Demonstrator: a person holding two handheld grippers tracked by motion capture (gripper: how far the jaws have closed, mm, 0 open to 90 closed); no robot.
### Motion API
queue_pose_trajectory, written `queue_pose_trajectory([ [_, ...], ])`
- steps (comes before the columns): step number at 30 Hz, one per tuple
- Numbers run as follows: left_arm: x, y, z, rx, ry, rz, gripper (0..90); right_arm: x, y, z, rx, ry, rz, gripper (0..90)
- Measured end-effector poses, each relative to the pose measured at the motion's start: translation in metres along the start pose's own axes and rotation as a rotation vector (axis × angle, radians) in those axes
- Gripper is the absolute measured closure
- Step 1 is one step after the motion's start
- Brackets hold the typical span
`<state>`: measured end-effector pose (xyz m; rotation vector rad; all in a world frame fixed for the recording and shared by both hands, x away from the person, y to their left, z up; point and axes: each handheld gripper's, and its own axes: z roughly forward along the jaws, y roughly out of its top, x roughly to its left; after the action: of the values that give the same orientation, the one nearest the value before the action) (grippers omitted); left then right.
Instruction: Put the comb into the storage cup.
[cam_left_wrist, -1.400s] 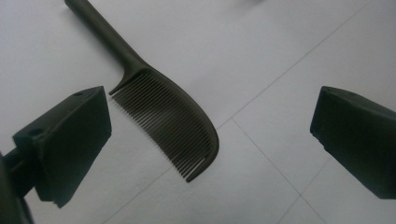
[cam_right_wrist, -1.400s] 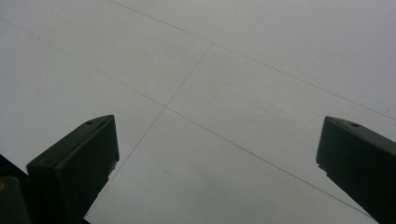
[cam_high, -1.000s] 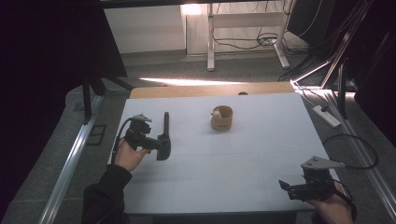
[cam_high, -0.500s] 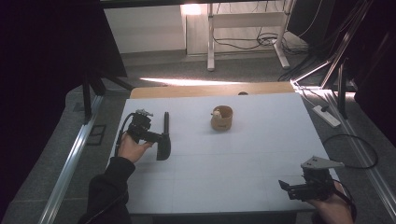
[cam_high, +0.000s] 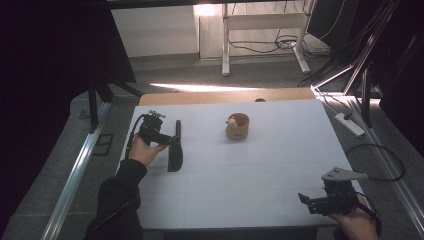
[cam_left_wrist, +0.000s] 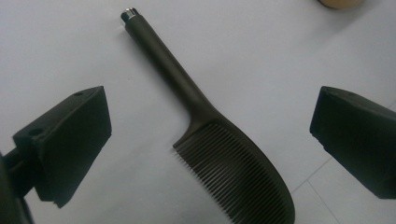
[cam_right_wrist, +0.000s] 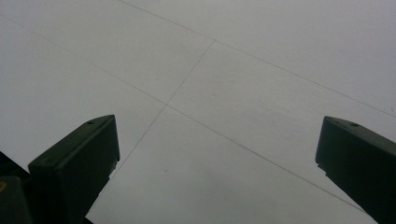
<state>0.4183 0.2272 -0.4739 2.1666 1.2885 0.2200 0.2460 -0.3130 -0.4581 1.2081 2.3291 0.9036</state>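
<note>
A black comb (cam_high: 175, 152) lies on the white table (cam_high: 260, 170) at its left side, handle toward the far edge. In the left gripper view the comb (cam_left_wrist: 219, 149) runs between the wide-apart jaws, teeth near the camera, thin handle pointing away. My left gripper (cam_high: 167, 140) is open, hovering right at the comb without holding it. A small tan cup (cam_high: 237, 127) with something pale inside stands at the far middle. My right gripper (cam_high: 320, 202) is open near the front right corner, over bare table (cam_right_wrist: 233, 93), with nothing between its jaws.
The cup's edge (cam_left_wrist: 338, 3) peeks in at the top of the left gripper view. A cable (cam_high: 380, 160) loops off the table's right side. Metal rails (cam_high: 75, 175) flank the table; a desk frame (cam_high: 225, 45) and cords stand on the floor beyond.
My left gripper has moved a little away from the person and closer over the comb. The comb, cup and right gripper have stayed put.
</note>
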Motion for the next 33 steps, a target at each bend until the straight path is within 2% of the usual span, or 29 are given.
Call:
queue_pose_trajectory([
  [10, 0.007, 0.013, 0.004, 0.016, 0.016, -0.009, 0.0, 0.000, 0.000, 0.000, 0.005, 0.001, -0.005, 0.3],
  [15, 0.007, 0.019, 0.007, 0.035, 0.032, 0.015, 0.7, 0.001, 0.000, 0.001, 0.006, 0.004, -0.011, 0.5],
  [19, 0.007, 0.021, 0.008, 0.047, 0.052, 0.036, 5.3, 0.001, 0.000, 0.001, 0.009, 0.003, -0.014, 0.5],
  [22, 0.009, 0.023, 0.010, 0.049, 0.052, 0.043, 13.5, 0.001, 0.000, 0.001, 0.010, 0.002, -0.015, 0.6],
  [26, 0.012, 0.024, 0.013, 0.058, 0.038, 0.036, 32.5, 0.001, 0.000, 0.001, 0.011, 0.003, -0.016, 0.7],
  [30, 0.016, 0.025, 0.018, 0.062, 0.037, -0.019, 51.1, 0.002, 0.000, 0.001, 0.012, 0.004, -0.019, 1.0],
  [33, 0.018, 0.025, 0.021, 0.072, 0.041, -0.048, 68.7, 0.002, 0.000, 0.001, 0.013, 0.005, -0.021, 1.0],
])
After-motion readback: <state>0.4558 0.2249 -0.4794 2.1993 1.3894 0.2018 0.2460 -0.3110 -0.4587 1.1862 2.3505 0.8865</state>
